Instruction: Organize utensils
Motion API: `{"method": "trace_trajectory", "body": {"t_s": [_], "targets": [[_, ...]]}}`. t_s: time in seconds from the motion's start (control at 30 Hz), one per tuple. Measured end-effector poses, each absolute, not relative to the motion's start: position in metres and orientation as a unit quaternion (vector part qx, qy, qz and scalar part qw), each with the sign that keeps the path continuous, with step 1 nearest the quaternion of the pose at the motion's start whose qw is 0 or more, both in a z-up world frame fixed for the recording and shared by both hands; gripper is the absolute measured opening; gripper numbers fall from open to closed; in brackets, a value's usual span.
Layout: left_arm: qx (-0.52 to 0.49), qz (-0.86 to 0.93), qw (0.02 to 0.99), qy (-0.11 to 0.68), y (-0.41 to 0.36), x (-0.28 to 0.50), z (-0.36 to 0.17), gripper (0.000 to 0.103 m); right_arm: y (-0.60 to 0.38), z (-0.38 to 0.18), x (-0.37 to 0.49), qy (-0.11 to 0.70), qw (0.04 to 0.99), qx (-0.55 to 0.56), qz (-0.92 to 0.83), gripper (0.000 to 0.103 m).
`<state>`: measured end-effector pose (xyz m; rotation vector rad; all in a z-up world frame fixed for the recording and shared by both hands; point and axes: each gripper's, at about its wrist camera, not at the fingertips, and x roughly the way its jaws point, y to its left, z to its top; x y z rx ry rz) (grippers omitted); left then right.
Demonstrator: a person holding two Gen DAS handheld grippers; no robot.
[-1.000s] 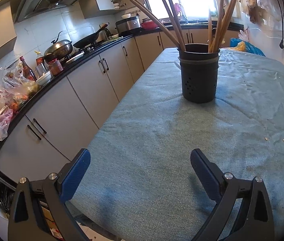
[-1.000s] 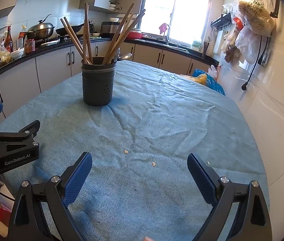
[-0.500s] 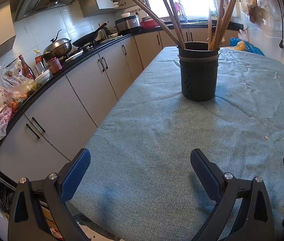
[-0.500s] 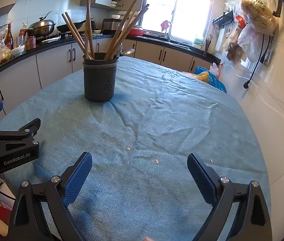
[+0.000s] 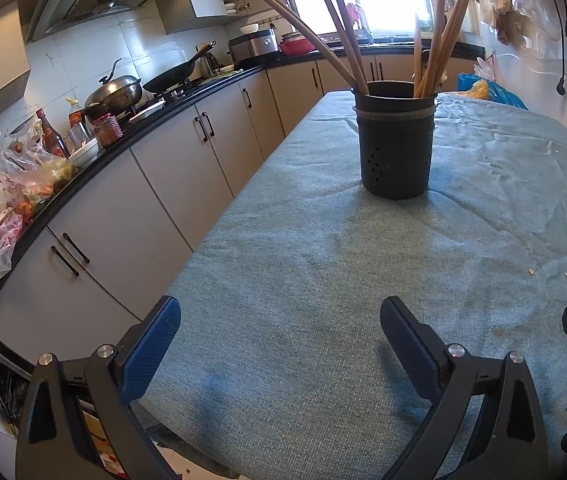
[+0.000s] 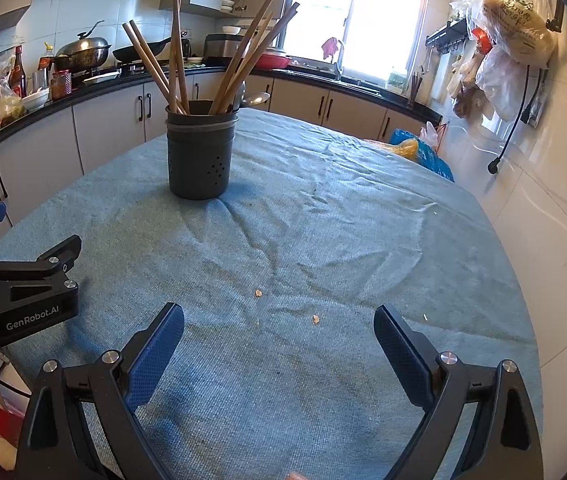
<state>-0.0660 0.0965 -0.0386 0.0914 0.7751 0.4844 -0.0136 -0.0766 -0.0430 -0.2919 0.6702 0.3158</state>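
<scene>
Left tongs: now a little lower and closer to the utensil holder than a second ago; the holder sits higher and larger in the left wrist view.
Right tongs: also nearer the utensil holder, which stands lower and more central than before.
Crumbs: now closer to the right tongs on the surface.

chopsticks in holder on tablecloth
</scene>
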Motion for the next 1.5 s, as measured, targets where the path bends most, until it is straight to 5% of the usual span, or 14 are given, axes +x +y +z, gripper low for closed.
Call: {"method": "trace_trajectory", "body": {"t_s": [1.5], "targets": [[0.045,0.233,0.897,0.373,0.093,-0.0654,-0.0387,0.1,-0.0765,-0.0453,-0.0143,0.328,0.921,-0.143,0.154,0.098]]}}
